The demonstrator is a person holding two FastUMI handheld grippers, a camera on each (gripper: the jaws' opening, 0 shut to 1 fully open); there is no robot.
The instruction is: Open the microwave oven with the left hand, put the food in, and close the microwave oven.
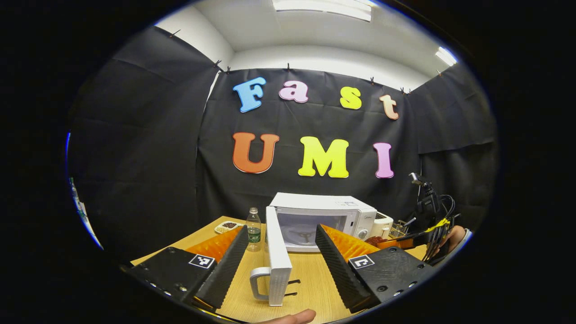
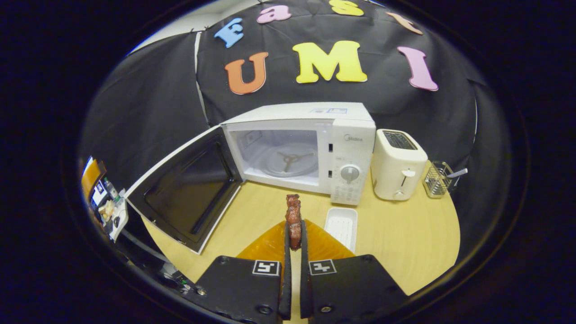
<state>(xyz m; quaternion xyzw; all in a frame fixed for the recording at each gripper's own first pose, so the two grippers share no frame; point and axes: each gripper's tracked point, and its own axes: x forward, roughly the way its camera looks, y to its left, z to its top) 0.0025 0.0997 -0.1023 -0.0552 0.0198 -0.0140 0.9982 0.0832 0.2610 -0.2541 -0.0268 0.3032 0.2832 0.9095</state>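
1. While the microwave (image 2: pixel 299 150) door (image 2: pixel 186 193) stands swung wide at 9 o'clock, its cavity faces the right claw (image 2: pixel 293 240).
2. Right claw pressed together, pinching the food (image 2: pixel 293 218) upright above the counter (image 2: pixel 405 234).
3. Left claw (image 1: pixel 281 252) spread, door edge (image 1: pixel 276 258) between its fingers, untouched.
4. Toaster (image 2: pixel 398 164) at microwave's 3 o'clock.

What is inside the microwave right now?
The microwave stands open, with a glass turntable on its ring and no food on it. The meat strip is clamped in the right gripper outside.
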